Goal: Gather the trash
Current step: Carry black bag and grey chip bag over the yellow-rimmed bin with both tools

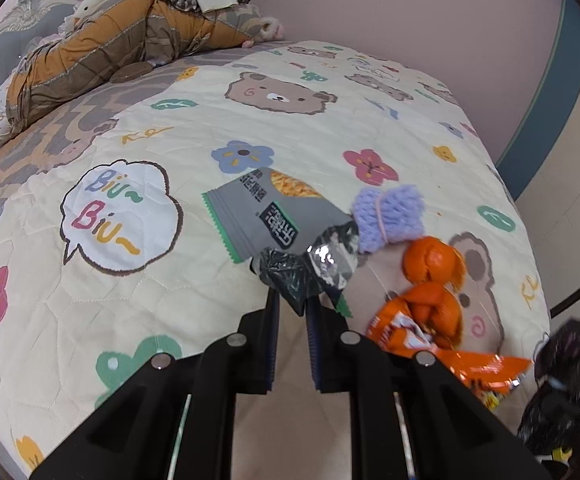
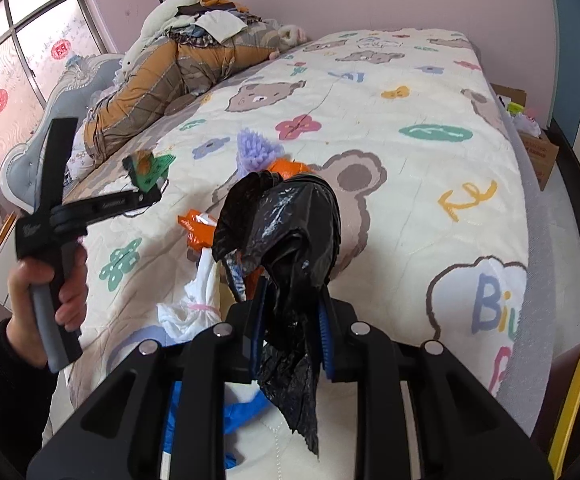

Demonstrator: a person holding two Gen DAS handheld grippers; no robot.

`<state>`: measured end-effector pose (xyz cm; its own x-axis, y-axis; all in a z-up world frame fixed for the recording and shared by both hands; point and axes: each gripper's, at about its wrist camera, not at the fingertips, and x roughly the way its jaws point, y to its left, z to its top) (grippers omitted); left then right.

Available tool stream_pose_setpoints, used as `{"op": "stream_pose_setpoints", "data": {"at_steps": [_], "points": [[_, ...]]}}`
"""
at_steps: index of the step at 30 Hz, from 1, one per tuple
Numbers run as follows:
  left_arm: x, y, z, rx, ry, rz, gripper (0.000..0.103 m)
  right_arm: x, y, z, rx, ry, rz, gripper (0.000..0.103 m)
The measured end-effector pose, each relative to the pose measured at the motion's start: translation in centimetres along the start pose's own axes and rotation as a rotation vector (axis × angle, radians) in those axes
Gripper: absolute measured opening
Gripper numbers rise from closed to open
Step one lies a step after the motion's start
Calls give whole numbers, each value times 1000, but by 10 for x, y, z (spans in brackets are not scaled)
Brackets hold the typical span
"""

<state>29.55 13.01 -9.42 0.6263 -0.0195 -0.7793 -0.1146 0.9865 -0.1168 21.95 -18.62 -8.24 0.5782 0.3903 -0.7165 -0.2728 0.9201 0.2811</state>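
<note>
Step in hand (my read): carry grey snack wrapper [image 1: 274, 216] over to black trash bag [image 2: 286, 236] and drop it in.

To do it well: R should hold bag mouth up and spread, clear of the quilt [image 1: 130, 288]; L brings wrapper above the opening before letting go, else it lands back on the bed.

L gripper [image 1: 292, 304]: jaws nearly together, pinching wrapper's crumpled torn end; wrapper hangs off the bed.

R gripper [image 2: 292, 312]: narrow gap, clamped on bunched bag plastic, bag lifted.

Still on quilt: orange peels [image 1: 430, 276], orange wrapper [image 1: 482, 368], purple foam net [image 1: 386, 216], white tissue [image 2: 194, 304].
</note>
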Motion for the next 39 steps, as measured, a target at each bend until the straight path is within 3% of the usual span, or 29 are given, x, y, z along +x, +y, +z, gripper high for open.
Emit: {"op": "stream_pose_setpoints", "data": {"at_steps": [17, 39], "points": [[-41, -84, -23, 167, 0, -109, 12, -35, -33, 35, 50, -76, -68, 22], [-37, -206, -44, 325, 50, -228, 12, -100, -134, 17, 190, -138, -197, 22]]}}
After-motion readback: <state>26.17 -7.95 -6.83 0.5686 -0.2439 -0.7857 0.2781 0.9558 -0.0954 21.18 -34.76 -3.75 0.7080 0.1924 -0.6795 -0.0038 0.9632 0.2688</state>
